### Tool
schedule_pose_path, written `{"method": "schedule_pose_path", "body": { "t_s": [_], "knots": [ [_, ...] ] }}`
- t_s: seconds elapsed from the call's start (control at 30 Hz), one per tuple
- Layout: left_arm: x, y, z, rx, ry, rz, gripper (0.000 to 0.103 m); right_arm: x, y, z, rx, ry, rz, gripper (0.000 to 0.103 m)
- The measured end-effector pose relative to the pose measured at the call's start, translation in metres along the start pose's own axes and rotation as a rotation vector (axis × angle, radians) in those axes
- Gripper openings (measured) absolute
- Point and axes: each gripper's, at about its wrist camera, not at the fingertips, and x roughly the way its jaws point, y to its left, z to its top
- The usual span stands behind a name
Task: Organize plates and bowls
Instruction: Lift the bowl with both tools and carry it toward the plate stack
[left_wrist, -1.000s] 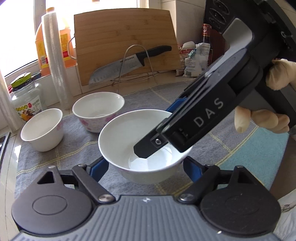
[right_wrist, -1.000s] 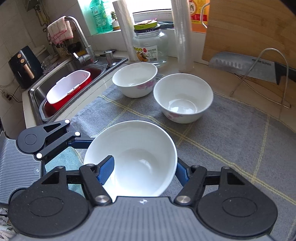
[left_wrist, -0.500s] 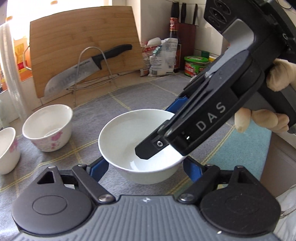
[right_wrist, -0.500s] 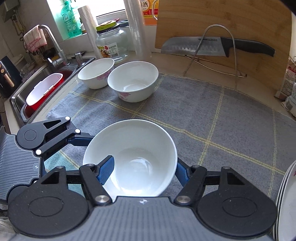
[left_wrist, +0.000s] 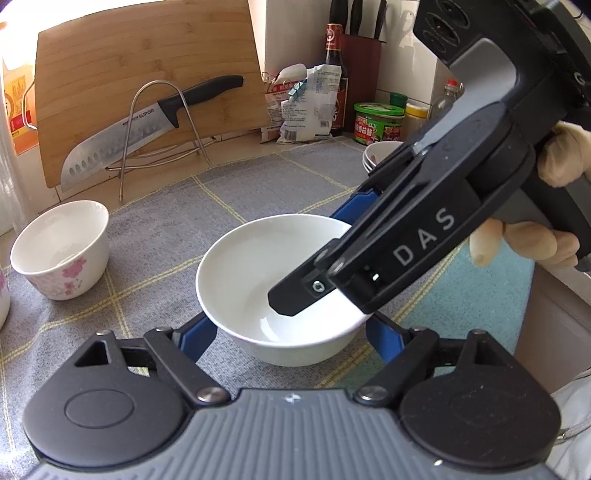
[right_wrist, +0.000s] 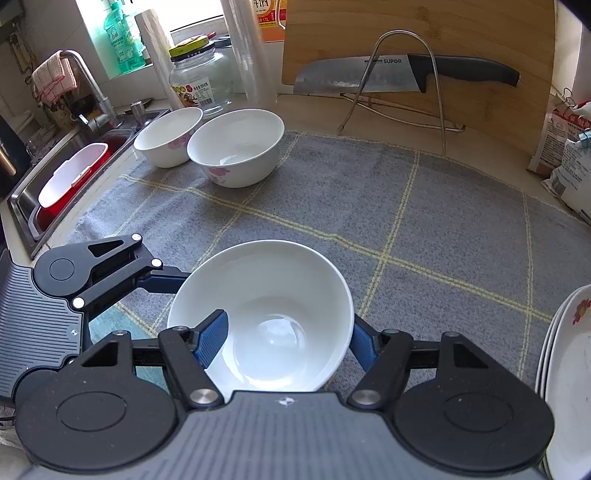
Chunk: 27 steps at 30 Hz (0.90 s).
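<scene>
A plain white bowl (left_wrist: 258, 280) (right_wrist: 266, 314) is held above the grey checked mat (right_wrist: 424, 221) by both grippers at once. My left gripper (left_wrist: 286, 332) is shut on it, blue fingers on opposite sides of its wall. My right gripper (right_wrist: 286, 332) is also shut on it, one blue finger (right_wrist: 210, 338) inside the rim and one outside. Two floral white bowls (right_wrist: 236, 147) (right_wrist: 168, 134) stand together at the mat's far left. A stack of floral plates (right_wrist: 565, 369) lies at the right edge.
A bamboo cutting board (right_wrist: 424, 48) with a knife (right_wrist: 406, 72) on a wire stand leans at the back. A sink (right_wrist: 66, 173) with a red-and-white tub is left. A glass jar (right_wrist: 201, 74), food bags (left_wrist: 306, 103), bottles and stacked bowls (left_wrist: 376, 153) line the counter.
Both grippers and the held white bowl have moved rightward along the mat, away from the two floral bowls. The plate stack has come further into the right wrist view.
</scene>
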Motion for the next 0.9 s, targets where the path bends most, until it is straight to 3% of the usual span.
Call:
{"method": "schedule_pose_path", "body": {
  "t_s": [0.43, 0.5, 0.57, 0.63, 0.9],
  "knots": [
    [0.006, -0.001, -0.001, -0.003, 0.011, -0.004, 0.088, 0.004, -0.002, -0.005, -0.002, 0.008, 0.014, 0.076],
    [0.005, 0.000, -0.001, -0.017, -0.002, -0.013, 0.100, 0.005, -0.003, -0.006, 0.006, 0.013, 0.020, 0.080],
    [0.002, 0.000, -0.002, -0.019, -0.019, -0.008, 0.101, 0.004, -0.003, -0.007, 0.008, 0.009, 0.015, 0.093],
    [-0.001, 0.002, -0.004, -0.022, -0.020, -0.011, 0.101, 0.002, -0.003, -0.007, 0.004, -0.004, 0.008, 0.100],
    [-0.024, 0.013, -0.018, -0.054, -0.001, 0.042, 0.101, -0.007, -0.005, 0.001, 0.010, -0.034, 0.009, 0.103]
  ]
}}
